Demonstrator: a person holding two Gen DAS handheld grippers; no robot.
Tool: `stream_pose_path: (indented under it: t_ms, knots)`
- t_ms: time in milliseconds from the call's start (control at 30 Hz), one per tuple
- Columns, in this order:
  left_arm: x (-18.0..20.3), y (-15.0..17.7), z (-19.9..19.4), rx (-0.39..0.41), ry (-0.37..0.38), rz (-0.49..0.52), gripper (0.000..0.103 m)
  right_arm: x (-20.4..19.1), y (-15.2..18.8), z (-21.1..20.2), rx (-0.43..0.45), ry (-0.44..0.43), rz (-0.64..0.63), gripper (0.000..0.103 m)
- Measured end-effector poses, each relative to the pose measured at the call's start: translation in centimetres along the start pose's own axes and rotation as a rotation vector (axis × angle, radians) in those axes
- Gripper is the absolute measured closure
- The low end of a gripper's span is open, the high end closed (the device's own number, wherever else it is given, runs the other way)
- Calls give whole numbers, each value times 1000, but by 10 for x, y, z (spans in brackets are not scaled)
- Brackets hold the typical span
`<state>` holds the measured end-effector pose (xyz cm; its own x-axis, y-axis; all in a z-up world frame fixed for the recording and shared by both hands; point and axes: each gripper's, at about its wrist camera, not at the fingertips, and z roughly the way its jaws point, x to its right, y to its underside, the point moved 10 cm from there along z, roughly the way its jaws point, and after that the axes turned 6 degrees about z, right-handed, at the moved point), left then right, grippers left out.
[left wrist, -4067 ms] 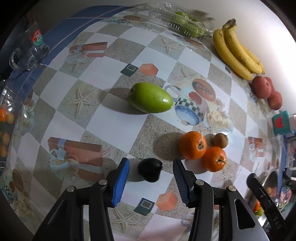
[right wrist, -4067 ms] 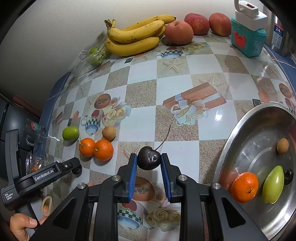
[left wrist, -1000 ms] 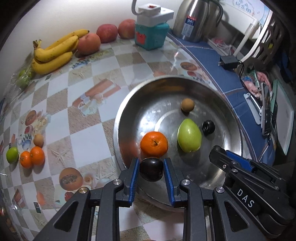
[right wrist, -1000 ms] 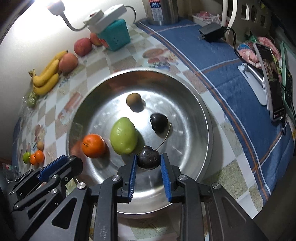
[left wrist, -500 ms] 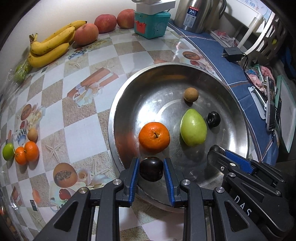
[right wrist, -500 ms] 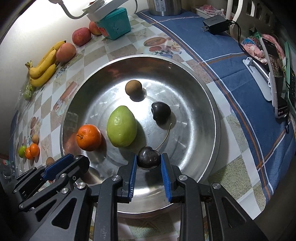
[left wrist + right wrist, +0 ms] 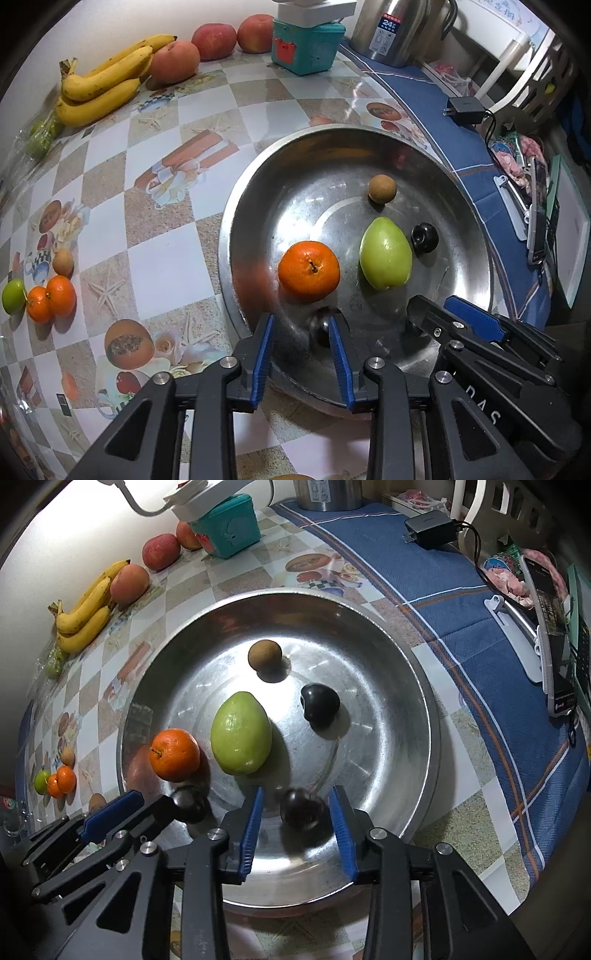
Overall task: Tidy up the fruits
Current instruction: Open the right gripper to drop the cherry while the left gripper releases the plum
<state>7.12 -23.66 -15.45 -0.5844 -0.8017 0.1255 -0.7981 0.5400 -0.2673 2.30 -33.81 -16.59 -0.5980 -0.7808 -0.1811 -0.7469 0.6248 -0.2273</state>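
Both tongs hang steeply over the near rim of the steel bowl [image 7: 424, 686], which sits toward the table's [image 7: 159, 254] right side where the checked cover meets a blue cloth [image 7: 436, 576]. To the left of the bowl the cover lies mostly bare. The far edge by the wall is crowded: bananas [image 7: 103, 92], a peach [image 7: 173, 61], two apples [image 7: 214, 40], a teal box [image 7: 306, 48] and a steel kettle [image 7: 391, 29]. Inside the bowl sit an orange [image 7: 175, 755], a green mango-shaped fruit [image 7: 240, 733], a small brown fruit [image 7: 265, 655] and a dark plum [image 7: 319, 703], all apart from one another. The left tongs [image 7: 301, 332] have just been opening and stand a little apart; a blurred dark plum [image 7: 325, 326] sits low against the bowl's wall, half hidden behind the right-hand blade, and I can't tell if that pad touches it. The right tongs [image 7: 295, 806] have just been opening too, with another blurred dark plum [image 7: 301, 808] between the blades and a gap on each side. At the table's left edge a green fruit [image 7: 13, 295], two small oranges [image 7: 51, 297] and a brown fruit [image 7: 62, 262] cluster together. The right edge is cluttered: a charger [image 7: 430, 528], a phone [image 7: 554, 635] on a stand, and packets cut off by the frame.
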Motion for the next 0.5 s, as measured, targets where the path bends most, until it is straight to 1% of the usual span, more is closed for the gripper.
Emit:
stream_pose_path:
  t_ms: [133, 267, 400, 500]
  knots:
    - [-3, -5, -14, 38, -11, -4, 69, 1, -5, -7, 27, -12, 12, 64]
    - [-12, -9, -24, 62, -21, -30, 68, 1, -11, -16, 68, -27, 24, 64]
    - [-31, -10, -26, 59, -46, -70, 68, 2, -12, -18, 71, -32, 25, 64]
    - [-50, -8, -26, 51, -60, -127, 68, 0, -12, -17, 68, -33, 19, 64]
